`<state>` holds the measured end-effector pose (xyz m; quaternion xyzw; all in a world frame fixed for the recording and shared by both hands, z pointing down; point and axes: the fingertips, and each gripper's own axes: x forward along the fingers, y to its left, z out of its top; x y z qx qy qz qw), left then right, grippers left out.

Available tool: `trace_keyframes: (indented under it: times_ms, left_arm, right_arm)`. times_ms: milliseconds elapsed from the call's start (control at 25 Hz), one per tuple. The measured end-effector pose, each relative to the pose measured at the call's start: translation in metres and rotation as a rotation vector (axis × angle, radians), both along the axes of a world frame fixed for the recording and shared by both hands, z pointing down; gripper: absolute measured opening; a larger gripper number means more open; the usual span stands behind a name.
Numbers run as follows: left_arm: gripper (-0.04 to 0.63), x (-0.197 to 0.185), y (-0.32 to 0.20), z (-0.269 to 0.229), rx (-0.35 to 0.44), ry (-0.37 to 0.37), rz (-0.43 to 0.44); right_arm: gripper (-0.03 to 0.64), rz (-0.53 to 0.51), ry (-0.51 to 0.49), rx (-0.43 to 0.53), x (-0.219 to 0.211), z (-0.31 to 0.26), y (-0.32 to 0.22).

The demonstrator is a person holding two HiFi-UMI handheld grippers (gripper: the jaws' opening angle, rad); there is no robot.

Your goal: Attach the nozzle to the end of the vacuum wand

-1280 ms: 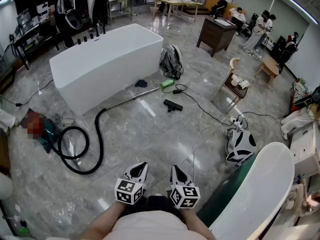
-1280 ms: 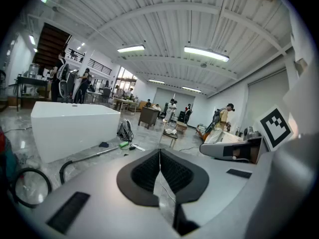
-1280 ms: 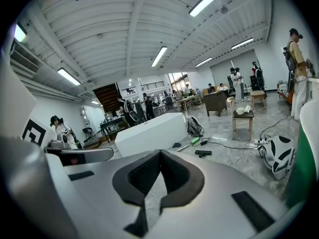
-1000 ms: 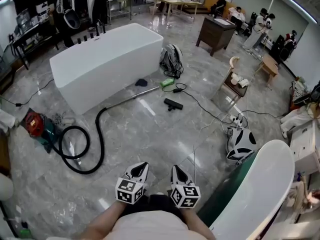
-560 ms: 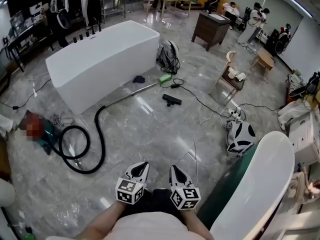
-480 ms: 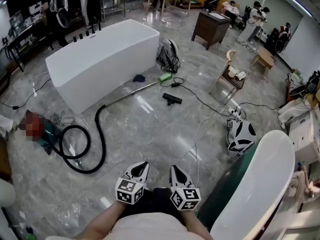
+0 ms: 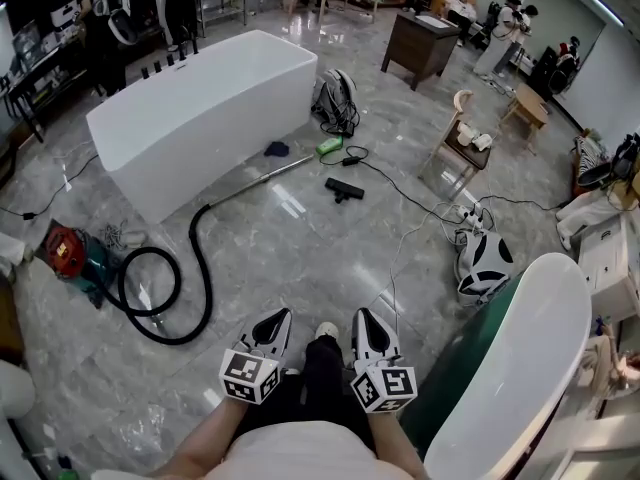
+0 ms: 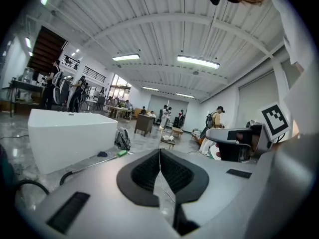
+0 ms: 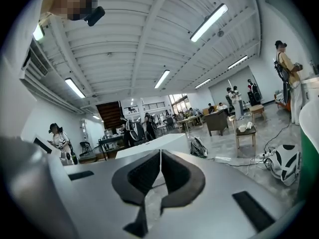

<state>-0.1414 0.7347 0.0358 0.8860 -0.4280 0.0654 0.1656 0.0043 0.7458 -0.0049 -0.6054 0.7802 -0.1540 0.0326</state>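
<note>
In the head view the black nozzle [image 7: 344,190] lies alone on the grey floor, well ahead of me. The metal vacuum wand [image 7: 262,179] lies to its left, running from a black hose [image 7: 170,293] toward a green object [image 7: 330,147]. The hose leads back to the red vacuum body [image 7: 62,249]. My left gripper [image 7: 279,316] and right gripper [image 7: 361,315] are held side by side near my body, far from the nozzle. Both are shut with nothing between the jaws. The left gripper [image 8: 160,151] faces the wand [image 8: 92,162] from afar; the right gripper [image 9: 160,152] points across the room.
A white bathtub [image 7: 195,103] stands behind the wand, with a backpack [image 7: 338,102] at its right end. Cables [image 7: 420,223] cross the floor toward a black-and-white helmet-like object [image 7: 483,266]. Another white tub [image 7: 510,368] rises at my right. A chair [image 7: 460,153], desks and people stand further back.
The whole view has slid forward over the floor. Both grippers have lifted a little and moved apart, and a shoe now shows between them. Both stay shut.
</note>
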Motion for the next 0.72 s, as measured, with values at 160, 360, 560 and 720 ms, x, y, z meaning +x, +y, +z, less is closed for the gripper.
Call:
trace_keyframes:
  times_ms: [160, 360, 560, 720]
  left_arm:
    - [0.011, 0.001, -0.031, -0.008, 0.016, 0.029, -0.036]
    - [0.011, 0.014, -0.075, -0.01, 0.02, 0.026, -0.065]
    - [0.011, 0.04, -0.121, -0.014, 0.023, 0.037, -0.061]
    - [0.011, 0.062, -0.16, -0.017, 0.035, 0.044, -0.068]
  right_arm:
    - [0.017, -0.022, -0.014, 0.02, 0.005, -0.005, -0.026]
    - [0.017, -0.065, -0.037, 0.016, 0.008, -0.008, -0.07]
    - [0.017, -0.113, -0.032, -0.003, 0.021, -0.009, -0.12]
    - [0.017, -0.144, -0.014, 0.006, 0.037, -0.01, -0.164]
